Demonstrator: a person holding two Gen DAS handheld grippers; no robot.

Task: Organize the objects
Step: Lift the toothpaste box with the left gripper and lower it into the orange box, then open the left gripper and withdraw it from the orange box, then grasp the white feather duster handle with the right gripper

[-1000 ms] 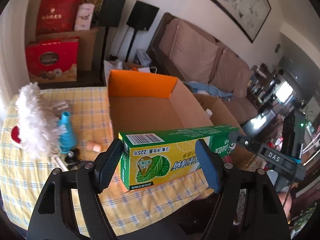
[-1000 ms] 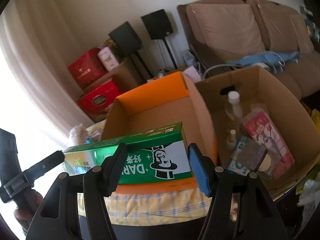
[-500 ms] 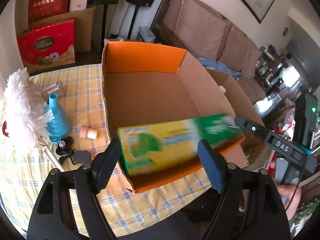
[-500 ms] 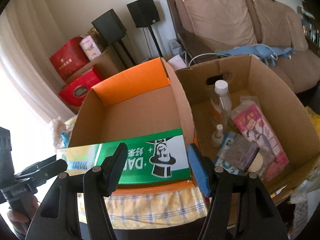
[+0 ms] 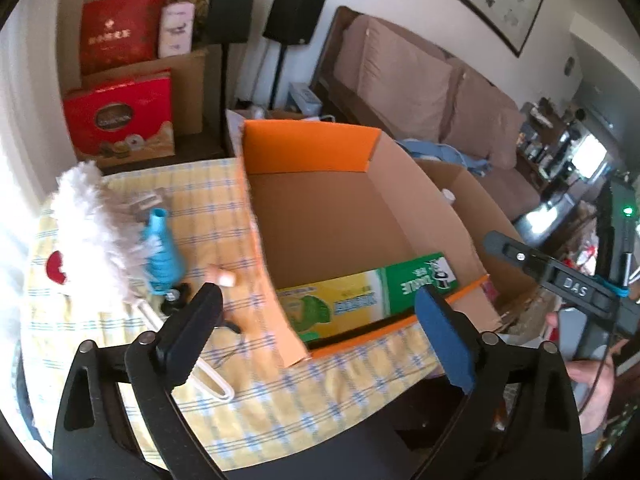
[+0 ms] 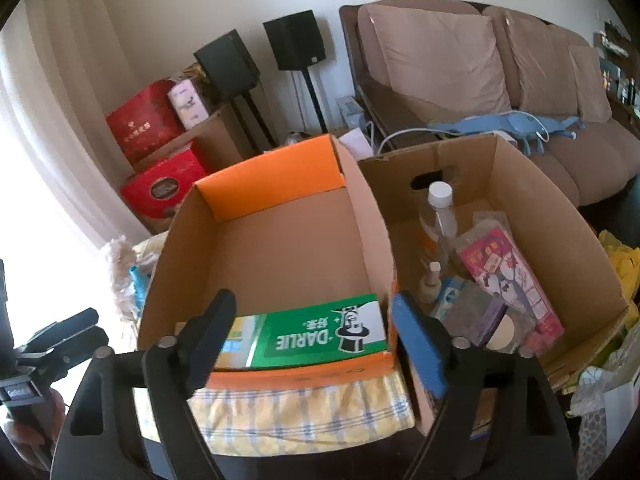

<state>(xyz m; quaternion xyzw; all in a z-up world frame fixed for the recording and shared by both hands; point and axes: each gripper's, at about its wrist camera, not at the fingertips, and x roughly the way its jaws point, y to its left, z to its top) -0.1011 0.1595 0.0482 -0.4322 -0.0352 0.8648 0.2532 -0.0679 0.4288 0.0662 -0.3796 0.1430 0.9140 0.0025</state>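
A green and yellow Darlie toothpaste box (image 5: pixel 368 296) lies flat along the near wall inside the orange-edged cardboard box (image 5: pixel 312 152); it also shows in the right wrist view (image 6: pixel 308 336), inside that same box (image 6: pixel 272 184). My left gripper (image 5: pixel 316 336) is open and empty, above the box's near left corner. My right gripper (image 6: pixel 312 340) is open and empty, just above the box's near wall. The right gripper's finger also shows at the right of the left wrist view (image 5: pixel 560 276).
On the yellow checked tablecloth (image 5: pixel 208 208) left of the box lie a white fluffy duster (image 5: pixel 88 208), a blue cone (image 5: pixel 160 252) and a small cork (image 5: pixel 224 278). A second cardboard box (image 6: pixel 532 200) on the right holds a bottle (image 6: pixel 440 208) and packets. A sofa (image 6: pixel 480 68) stands behind.
Both grippers let go of the toothpaste box; it dropped from above the rim to the floor of the orange-edged box. Both grippers have drawn back and stand open.
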